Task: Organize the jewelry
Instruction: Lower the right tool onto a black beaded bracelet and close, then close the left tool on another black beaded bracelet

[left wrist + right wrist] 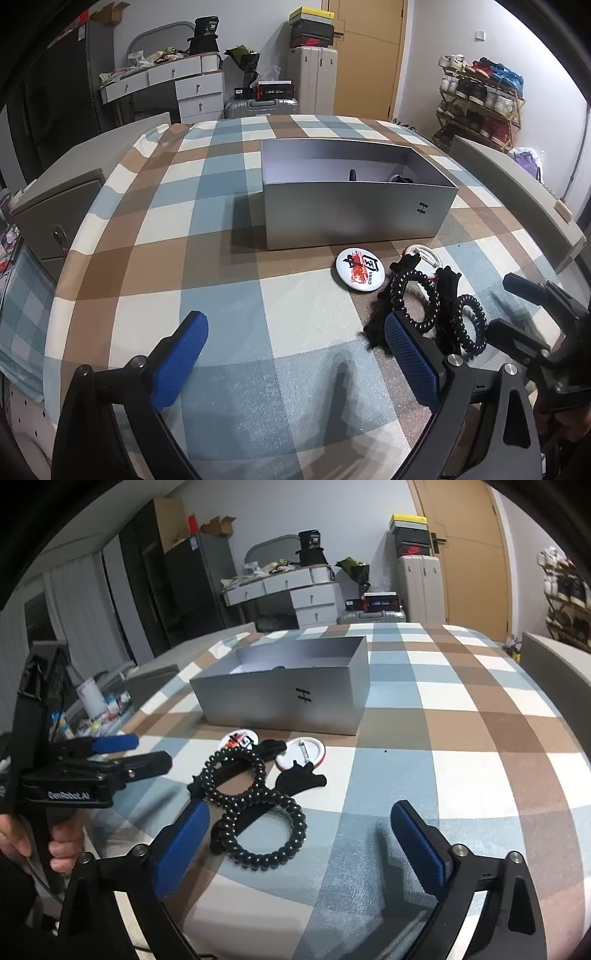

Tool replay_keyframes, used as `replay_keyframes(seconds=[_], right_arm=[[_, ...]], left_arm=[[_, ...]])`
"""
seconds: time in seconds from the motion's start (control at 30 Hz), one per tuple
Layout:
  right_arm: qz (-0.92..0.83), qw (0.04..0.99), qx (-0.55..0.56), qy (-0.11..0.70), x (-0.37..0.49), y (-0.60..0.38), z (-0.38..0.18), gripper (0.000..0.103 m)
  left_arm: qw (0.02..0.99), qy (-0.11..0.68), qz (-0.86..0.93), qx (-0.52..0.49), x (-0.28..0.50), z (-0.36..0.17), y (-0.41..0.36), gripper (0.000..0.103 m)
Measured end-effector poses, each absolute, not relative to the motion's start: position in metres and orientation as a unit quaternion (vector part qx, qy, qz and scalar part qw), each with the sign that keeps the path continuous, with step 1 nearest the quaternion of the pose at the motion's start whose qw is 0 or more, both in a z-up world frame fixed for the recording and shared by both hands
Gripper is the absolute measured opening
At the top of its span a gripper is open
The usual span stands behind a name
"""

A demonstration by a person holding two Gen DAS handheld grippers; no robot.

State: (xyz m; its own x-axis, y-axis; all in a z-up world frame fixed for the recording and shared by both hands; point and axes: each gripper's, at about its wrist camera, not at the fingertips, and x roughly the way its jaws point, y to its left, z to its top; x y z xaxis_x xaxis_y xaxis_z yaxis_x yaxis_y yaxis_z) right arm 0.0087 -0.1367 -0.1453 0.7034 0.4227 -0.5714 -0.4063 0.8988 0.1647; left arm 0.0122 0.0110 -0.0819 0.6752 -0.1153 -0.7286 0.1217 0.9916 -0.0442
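Observation:
An open silver box [351, 210] [284, 698] stands on the checked tablecloth, with dark items partly visible inside. In front of it lie a white China badge [360, 269] [236, 740], a second badge face down [301, 753], two black spiral hair ties [415, 299] [269, 834] and black flat clips [301, 781]. My left gripper [295, 336] is open and empty, left of the pile. My right gripper [301, 819] is open and empty, just short of the nearer hair tie; it also shows at the right edge of the left wrist view [511, 306].
Grey chairs [55, 206] [517, 184] flank the table. Behind are a white dresser [177, 85], suitcases [317, 81], a shoe rack [480, 99] and a door. The left gripper shows in the right wrist view [147, 751], held by a hand.

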Motion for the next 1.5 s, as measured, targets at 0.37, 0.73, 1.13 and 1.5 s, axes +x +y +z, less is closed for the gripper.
replay_keyframes(seconds=[0.37,0.73,1.13,1.5], right_arm=[[0.203,0.92,-0.034,0.335,0.013,-0.127,-0.153,0.045],[0.197,0.923,-0.094,0.317,0.004,-0.114,-0.154,0.009],[0.201,0.931,-0.012,0.305,0.004,-0.149,-0.144,0.009],[0.183,0.933,0.02,0.308,0.005,-0.176,-0.146,0.009]], left_arm=[[0.912,0.406,-0.058,0.005,0.011,-0.085,0.011,0.094],[0.911,0.408,-0.062,0.011,0.012,-0.083,0.005,0.094],[0.911,0.398,-0.104,0.029,0.019,-0.073,-0.018,0.094],[0.896,0.423,-0.125,0.049,0.037,-0.079,-0.037,0.094]])
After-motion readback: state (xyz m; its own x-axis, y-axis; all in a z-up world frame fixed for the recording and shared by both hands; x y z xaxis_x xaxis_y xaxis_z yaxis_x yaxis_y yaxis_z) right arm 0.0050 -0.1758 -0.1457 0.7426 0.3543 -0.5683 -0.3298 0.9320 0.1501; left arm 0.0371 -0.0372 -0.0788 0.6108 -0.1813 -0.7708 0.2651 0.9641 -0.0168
